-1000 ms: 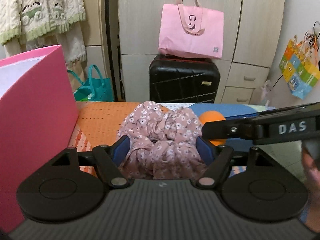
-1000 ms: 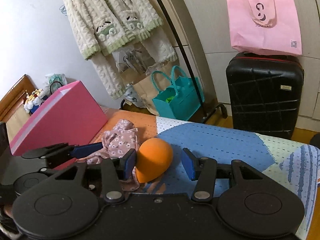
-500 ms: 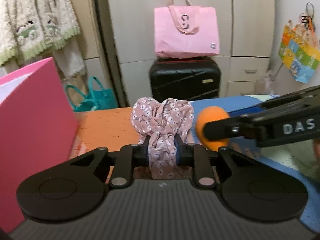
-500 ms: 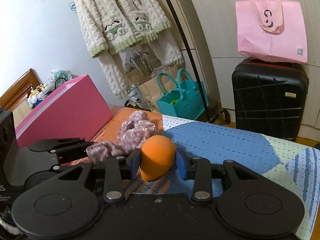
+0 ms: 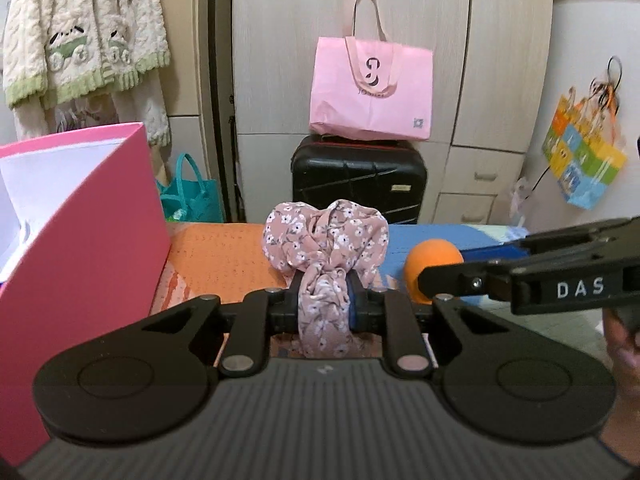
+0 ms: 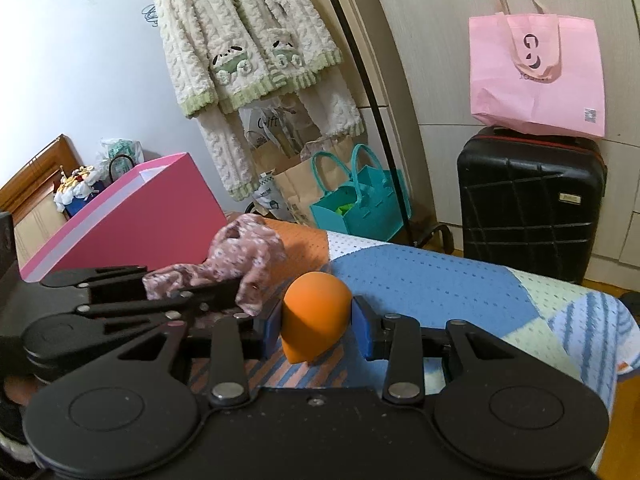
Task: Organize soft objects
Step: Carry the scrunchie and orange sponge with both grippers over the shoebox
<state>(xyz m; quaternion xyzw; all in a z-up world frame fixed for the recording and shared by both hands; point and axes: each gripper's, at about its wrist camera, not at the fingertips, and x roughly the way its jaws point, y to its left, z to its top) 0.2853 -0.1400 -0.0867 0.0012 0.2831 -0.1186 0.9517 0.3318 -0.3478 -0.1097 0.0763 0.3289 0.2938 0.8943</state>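
Bed (image 6: 420, 276): covered with a patchwork knit blanket in blue, orange and pale green; it carries everything being sorted.

Pink rectangular cardboard box with white lining (image 5: 80, 216): stands open-topped at the left edge of the bed. Judged to be the destination, since it sits within reach of both hands and gapes upward.

Pink floral fabric bundle, knotted like a scrunchie (image 5: 326, 240): near the middle of the bed, just right of the box. The left tongs (image 5: 325, 308) are clamped tight on its lower, gathered neck, so the loose loops bulge above the pads. Gripping at the narrow waist makes sense: cloth compresses there and will not slip out. In the right-wrist view the bundle hangs off the tongs; whether its underside touches the blanket I cannot tell.

Orange egg-shaped foam sponge (image 6: 314, 318): just right of the bundle, over the striped patch at the near edge of the bed. The right tongs (image 6: 316, 326) are closed on its sides, blue pads pressing the wide middle, pointed end down. The sponge appears clear of the blanket, though the gap is hard to confirm.

Judgement: both soft items are secured, one per hand; the step in hand is carrying them toward the box. Risk: the sponge may squeeze out if pressure is uneven.
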